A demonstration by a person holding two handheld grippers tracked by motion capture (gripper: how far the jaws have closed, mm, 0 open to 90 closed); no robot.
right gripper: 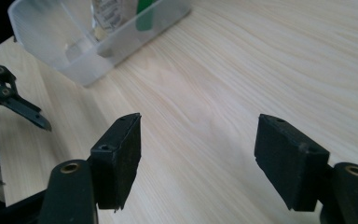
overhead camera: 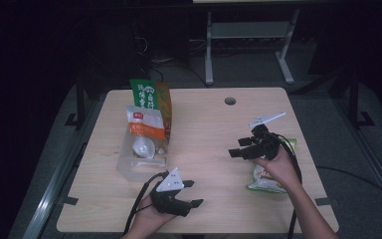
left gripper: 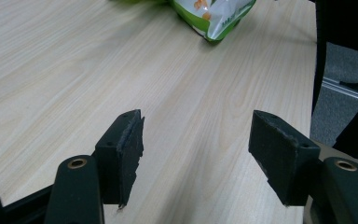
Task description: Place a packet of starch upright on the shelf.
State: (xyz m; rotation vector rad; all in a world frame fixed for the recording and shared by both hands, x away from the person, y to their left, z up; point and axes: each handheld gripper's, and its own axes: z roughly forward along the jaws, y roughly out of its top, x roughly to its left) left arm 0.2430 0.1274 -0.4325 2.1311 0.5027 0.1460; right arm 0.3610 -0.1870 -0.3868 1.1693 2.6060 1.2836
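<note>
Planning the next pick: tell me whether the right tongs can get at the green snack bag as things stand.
Probably yes. The right tongs stand open and empty, with the green snack bag on the table right beside that hand, partly under it. Nothing blocks it; the hand would only need to pull back.

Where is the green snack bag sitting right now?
In the high view the green snack bag lies flat at the table's right side, just under the right gripper and the hand holding it, far across from the clear plastic bin.

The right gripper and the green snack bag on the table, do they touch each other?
Apart. In the right gripper view, the right gripper has open jaws with bare table between them; the high view shows the green snack bag behind the hand.
</note>
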